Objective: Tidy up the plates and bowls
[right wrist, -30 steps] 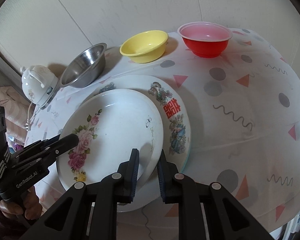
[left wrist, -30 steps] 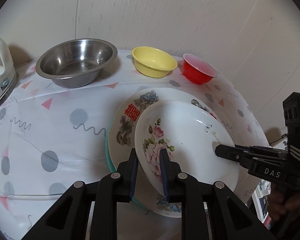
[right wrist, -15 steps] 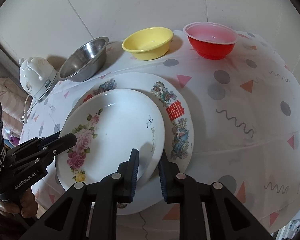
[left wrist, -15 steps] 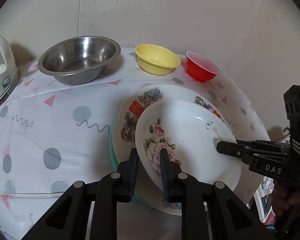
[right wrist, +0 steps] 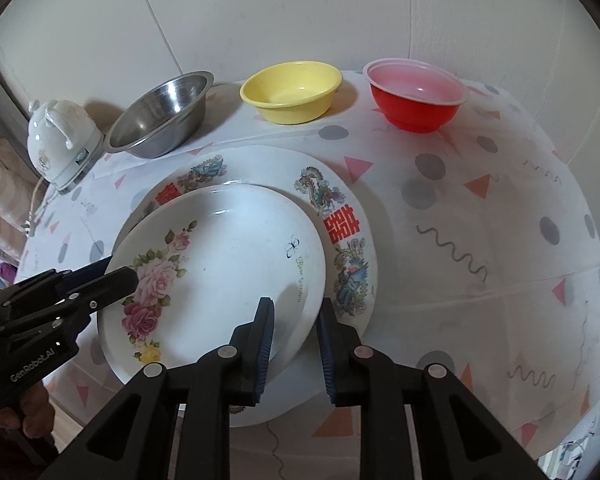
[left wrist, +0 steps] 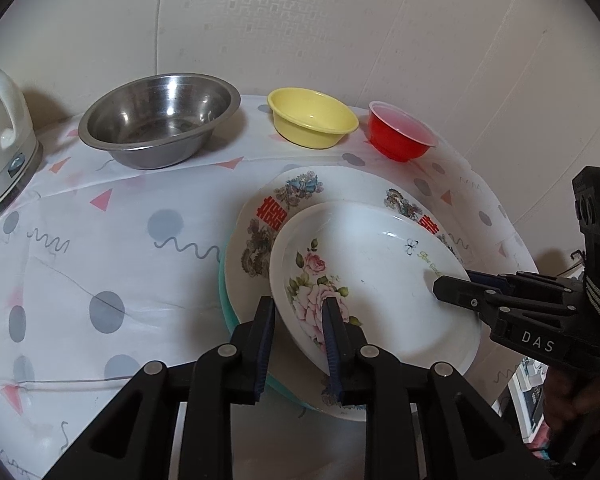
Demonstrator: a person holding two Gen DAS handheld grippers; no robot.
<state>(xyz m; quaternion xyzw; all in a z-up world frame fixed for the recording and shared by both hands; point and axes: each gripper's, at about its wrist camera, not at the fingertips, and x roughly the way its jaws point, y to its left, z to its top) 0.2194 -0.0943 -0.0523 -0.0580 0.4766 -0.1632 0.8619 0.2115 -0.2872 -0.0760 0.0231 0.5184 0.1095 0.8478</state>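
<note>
Straddling rose plate [left wrist: 380, 280] rim: left gripper [left wrist: 298, 344] loosely, pads barely clear; right gripper [right wrist: 294, 344] jaws opening, rim between, released.

Black tool [left wrist: 298, 334], blue-padded fingers [left wrist: 332, 332]

Bare tablecloth [right wrist: 480, 280] lies open beside the stacked plates [right wrist: 340, 216]; three bowls [right wrist: 292, 92] line the wall.
</note>
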